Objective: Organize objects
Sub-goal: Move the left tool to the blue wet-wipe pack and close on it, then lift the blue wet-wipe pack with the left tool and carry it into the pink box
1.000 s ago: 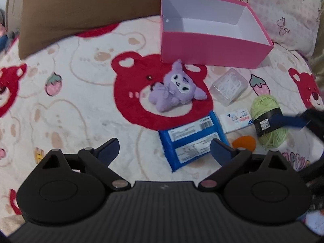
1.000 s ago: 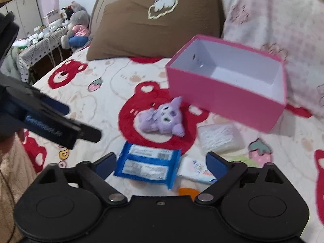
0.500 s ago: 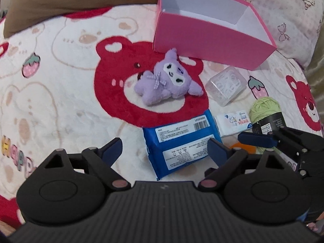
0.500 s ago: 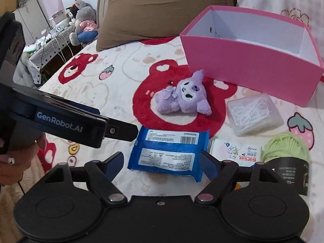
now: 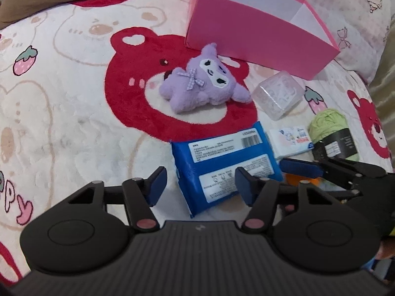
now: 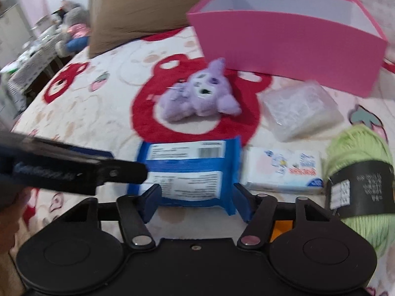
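I'm over a cream blanket (image 5: 61,113) with red bears; its left half lies bare. The open pink box (image 5: 249,39) stands at the far side. My left gripper (image 5: 200,185) and right gripper (image 6: 197,201) have both just been closing, each half-open around the blue wipes pack (image 5: 222,162), pads not pressing it. Purple plush (image 5: 205,88), clear case (image 5: 277,96), tissue packet (image 6: 284,170) and green yarn (image 6: 358,162) crowd the right.

Blue packet (image 6: 190,172) between gripper fingers (image 6: 240,201)
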Available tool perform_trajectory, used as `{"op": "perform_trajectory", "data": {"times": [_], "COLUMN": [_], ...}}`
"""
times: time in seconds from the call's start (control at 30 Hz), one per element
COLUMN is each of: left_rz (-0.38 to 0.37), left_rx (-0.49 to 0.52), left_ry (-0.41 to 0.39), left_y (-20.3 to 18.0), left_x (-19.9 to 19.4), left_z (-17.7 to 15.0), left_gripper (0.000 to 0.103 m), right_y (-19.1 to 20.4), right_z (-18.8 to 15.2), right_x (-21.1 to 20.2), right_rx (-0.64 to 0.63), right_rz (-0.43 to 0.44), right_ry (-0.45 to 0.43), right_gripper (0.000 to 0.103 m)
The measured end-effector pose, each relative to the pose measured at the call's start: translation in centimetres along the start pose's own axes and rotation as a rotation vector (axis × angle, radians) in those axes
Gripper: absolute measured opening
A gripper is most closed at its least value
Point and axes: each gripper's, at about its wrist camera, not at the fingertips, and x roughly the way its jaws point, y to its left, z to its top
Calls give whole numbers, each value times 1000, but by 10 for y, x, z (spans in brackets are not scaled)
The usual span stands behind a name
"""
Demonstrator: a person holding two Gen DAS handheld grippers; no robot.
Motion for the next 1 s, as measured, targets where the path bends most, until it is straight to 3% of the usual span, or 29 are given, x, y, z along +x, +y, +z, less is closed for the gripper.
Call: {"op": "perform_trajectory", "data": {"times": [0.13, 0.3, 0.5, 0.57, 0.7, 0.8, 0.87, 1.0], "left_rz": [-37, -72, -48, 3, 22, -3, -61, -66], "left_rx": [-41, -92, -90, -103, -112, -128, -155, -159], "left_ry": [-34, -44, -20, 6, -12, -32, -36, -41], "left_y": [7, 15, 12, 11, 11, 15, 18, 17], "left_x": [6, 15, 18, 23, 23, 23, 24, 25], "left_z": [-5, -12, -16, -17, -20, -23, -23, -23], "left_gripper": [49, 28, 27, 29, 30, 28, 25, 25], "right_y": [-11, -13, -9, -9, -10, -14, -12, -3], "right_z": [-4, -5, -4, -5, -7, -9, -9, -10], "right_x": [7, 10, 14, 14, 15, 16, 16, 18], "right_rx": [61, 97, 82, 71, 54, 68, 53, -7], "right_rz": [-3, -7, -38, -38, -42, -27, -20, -30], "right_ry": [14, 5, 2, 1, -5, -10, -6, -13], "right_gripper": [52, 40, 37, 37, 39, 39, 39, 39]}}
